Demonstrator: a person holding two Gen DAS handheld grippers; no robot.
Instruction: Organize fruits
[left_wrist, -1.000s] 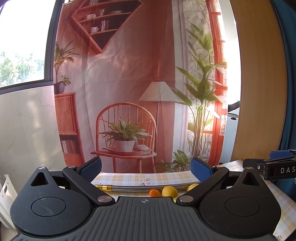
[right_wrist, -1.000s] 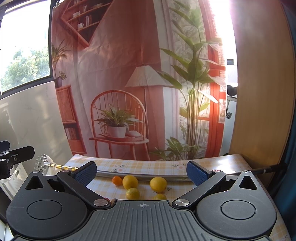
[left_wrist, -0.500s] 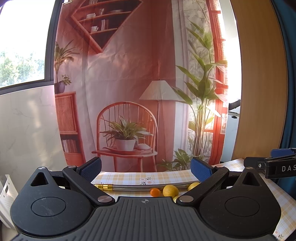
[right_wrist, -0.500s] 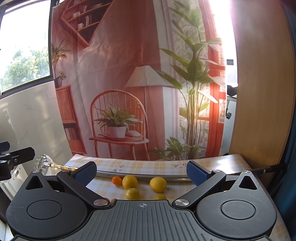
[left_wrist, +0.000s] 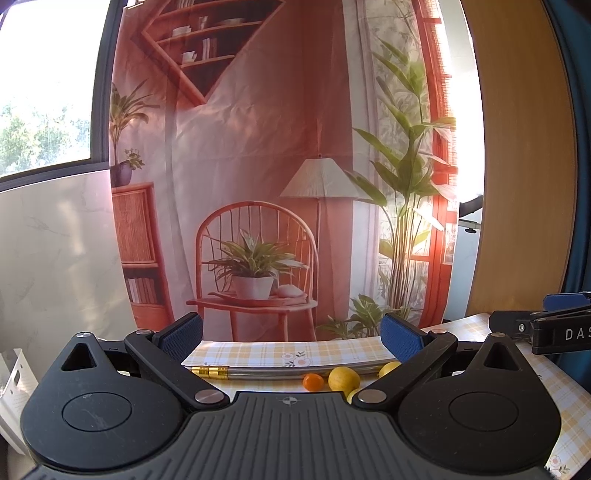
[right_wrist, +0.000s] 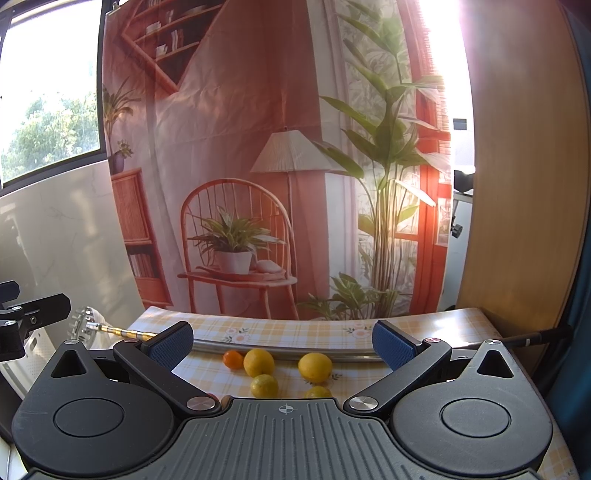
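While both pairs of jaws stand wide apart with nothing between them, the left gripper and the right gripper hang above the near edge of the table, each showing two blue ribbed pads on black arms.

Past the right gripper lie five fruits on the yellow checked tablecloth: one small orange touching a round lemon, a second lemon apart to the right, a smaller yellow-green one nearer, and a fifth yellow fruit half hidden by the gripper body. The left wrist view catches only four of them, two partly hidden.

Just behind the fruit runs one smooth metal tube with a brass-coloured fitting at its left end — a single long bar across the cloth. Behind it hangs a creased printed backdrop (chair, lamp, potted plants).

Compared with half a second ago, the fruits lie in the same places in the right view; the left view has shifted only slightly.
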